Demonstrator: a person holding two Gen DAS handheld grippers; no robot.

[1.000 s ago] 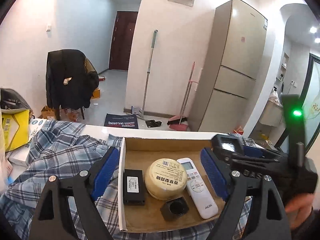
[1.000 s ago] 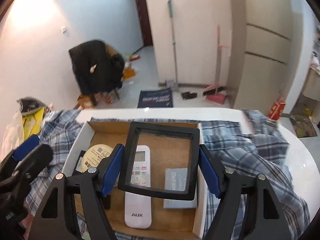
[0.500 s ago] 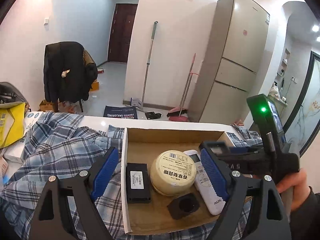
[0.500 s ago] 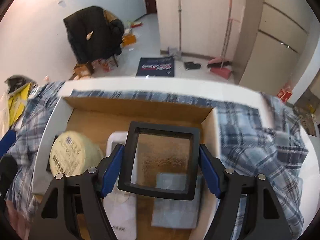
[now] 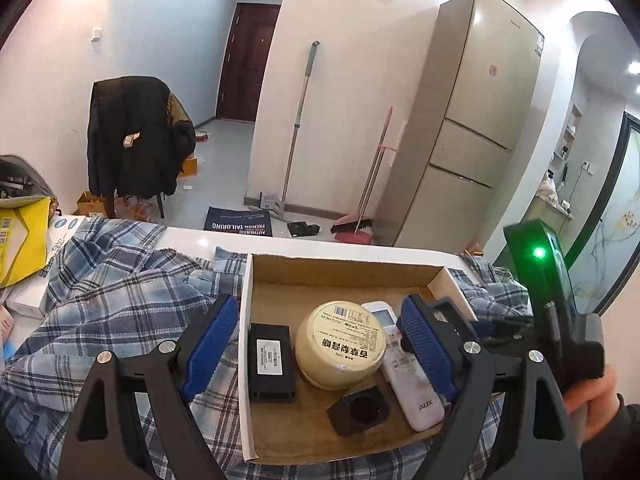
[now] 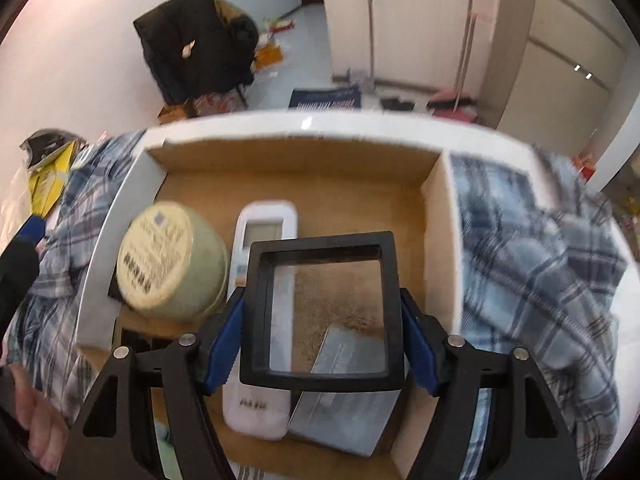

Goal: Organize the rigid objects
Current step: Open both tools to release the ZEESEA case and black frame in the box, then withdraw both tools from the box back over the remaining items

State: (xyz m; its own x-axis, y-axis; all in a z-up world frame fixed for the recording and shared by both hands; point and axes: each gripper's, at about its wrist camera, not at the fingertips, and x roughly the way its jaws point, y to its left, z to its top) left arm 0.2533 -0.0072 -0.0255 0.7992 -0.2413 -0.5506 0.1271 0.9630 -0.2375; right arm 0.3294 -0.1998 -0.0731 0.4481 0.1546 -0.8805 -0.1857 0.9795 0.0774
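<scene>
Left gripper [image 5: 320, 344]: jaws spread wide, nothing between the blue pads; it points forward and somewhat down.
Left pads [image 5: 210, 340]: one to each side of the view, well apart, touching nothing.
Right gripper [image 6: 320, 342]: tipped steeply down; blue pads press the two side edges of a frame [image 6: 322, 306], which it holds. The jaws have just been closing a little on it.
Right gripper in the left view [image 5: 560, 320]: at the right edge, a green light lit on its body.
Right hand [image 5: 596, 400]: wrapped round that gripper's handle, dark sleeve at the wrist.
Left hand [image 6: 36, 420]: only fingers show, low at the left edge of the right view.
</scene>
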